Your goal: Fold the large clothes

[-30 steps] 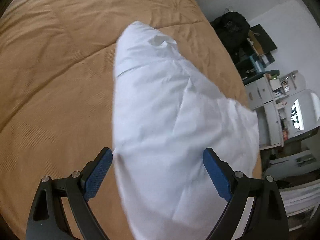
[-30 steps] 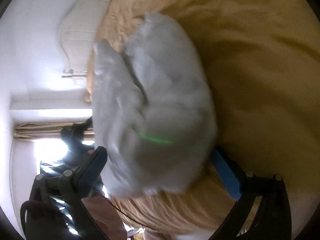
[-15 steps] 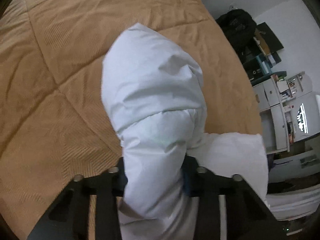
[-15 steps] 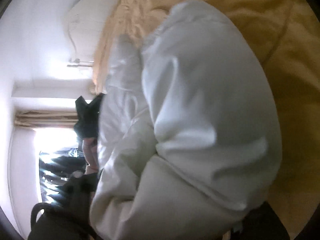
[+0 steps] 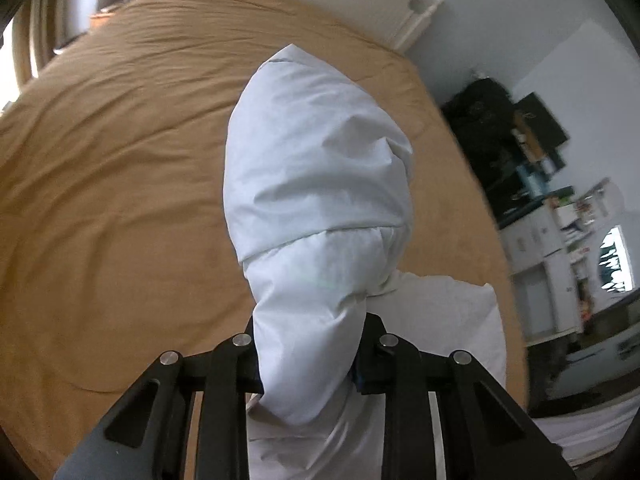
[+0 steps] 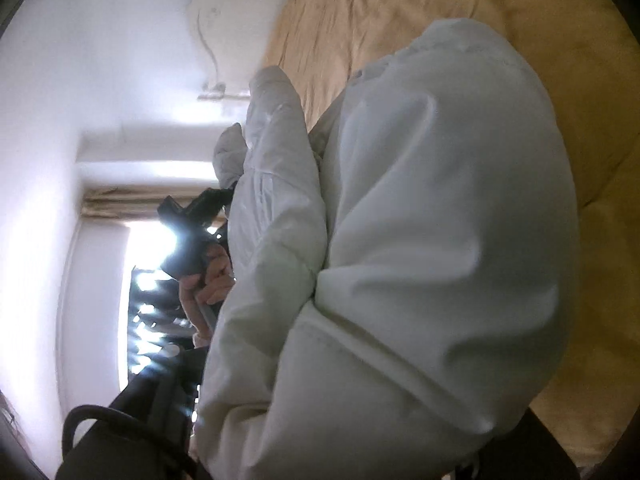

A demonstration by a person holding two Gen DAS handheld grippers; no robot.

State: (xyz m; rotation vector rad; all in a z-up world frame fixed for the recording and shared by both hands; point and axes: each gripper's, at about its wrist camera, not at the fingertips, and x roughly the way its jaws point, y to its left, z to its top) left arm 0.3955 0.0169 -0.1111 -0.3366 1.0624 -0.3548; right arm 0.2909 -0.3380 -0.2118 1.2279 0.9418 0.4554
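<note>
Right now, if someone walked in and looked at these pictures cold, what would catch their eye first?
The puffy white garment dominates both views, rising as a bunched mass from the left claw, which is shut on it. Behind it spreads the tan bedspread, filling most of the left view. In the right view the same fabric hides the right claw's tips, with a bright window glaring at left.

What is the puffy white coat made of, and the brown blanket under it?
The white coat looks like thin, smooth padded fabric, probably nylon: stitched puffy sections, faint sheen. The brown blanket looks like soft matte woven cloth with gentle wrinkles.
</note>
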